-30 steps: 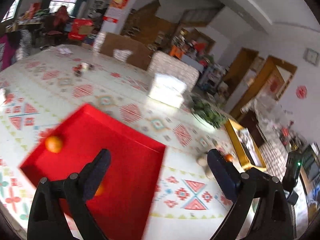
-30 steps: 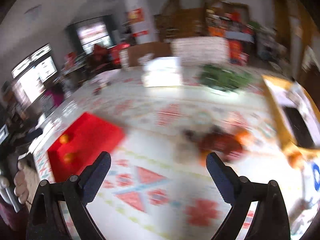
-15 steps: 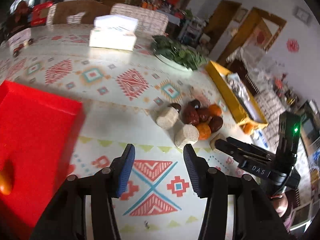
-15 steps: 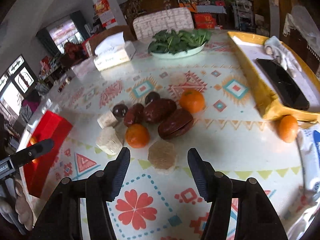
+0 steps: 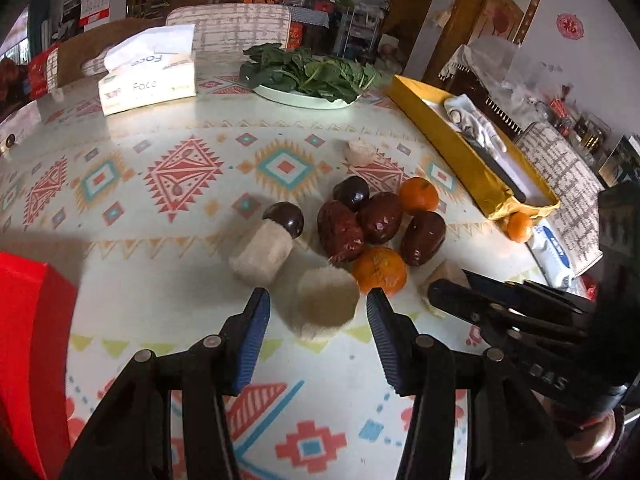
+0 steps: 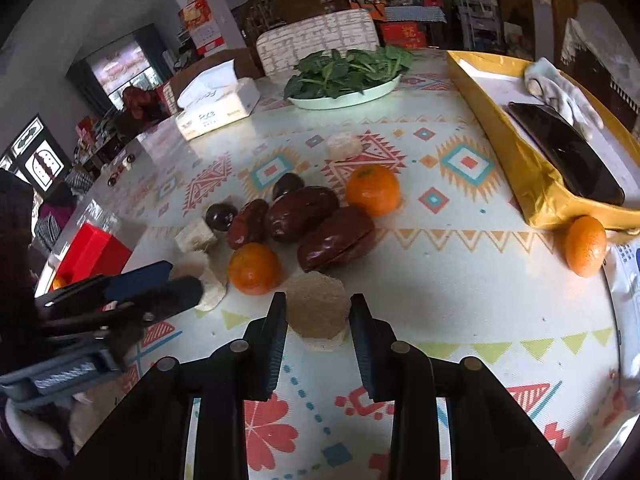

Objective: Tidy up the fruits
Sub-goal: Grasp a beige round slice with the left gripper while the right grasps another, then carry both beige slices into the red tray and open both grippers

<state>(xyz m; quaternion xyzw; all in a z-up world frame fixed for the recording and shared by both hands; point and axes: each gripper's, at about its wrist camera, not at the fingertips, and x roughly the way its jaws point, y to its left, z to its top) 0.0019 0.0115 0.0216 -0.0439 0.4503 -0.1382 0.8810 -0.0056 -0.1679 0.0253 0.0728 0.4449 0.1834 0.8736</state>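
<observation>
A heap of fruit lies mid-table: red dates (image 5: 378, 216) (image 6: 300, 212), dark plums (image 5: 351, 193), oranges (image 5: 379, 270) (image 6: 255, 268) and pale beige chunks. My left gripper (image 5: 318, 312) is open, its fingers on either side of a beige chunk (image 5: 326, 306), apart from it. My right gripper (image 6: 318, 320) is open around another beige chunk (image 6: 317, 308), with small gaps on both sides. A red tray (image 5: 28, 344) (image 6: 94, 248) lies at the left, with an orange in it just visible in the right wrist view.
A yellow box (image 6: 532, 152) holding a dark phone and a cloth stands at the right, an orange (image 6: 585, 246) by its corner. A plate of greens (image 6: 346, 76) and a tissue box (image 5: 148, 80) stand at the back. The two grippers are close together.
Both grippers swung from the red tray to the fruit heap, moved in low, and narrowed. Each now brackets a beige chunk.
</observation>
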